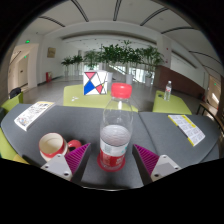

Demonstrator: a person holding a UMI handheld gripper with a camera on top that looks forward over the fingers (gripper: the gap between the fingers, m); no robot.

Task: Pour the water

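Observation:
A clear plastic water bottle (117,125) with a red cap and a red label stands upright on the grey table (160,125). My gripper (113,158) is open. The bottle stands between its two fingers, with a gap to the magenta pad on each side. The left pad (79,154) and the right pad (147,158) flank the bottle's lower part. A paper cup (50,147) with a red outside and a white inside stands on the table just left of the left finger, its mouth up.
Printed sheets lie on the table at the far left (30,113) and the far right (187,127). Yellow-green tables (170,102) stand beyond, one with a small bottle (168,89). A red, white and blue sign (95,83) and plants are at the back.

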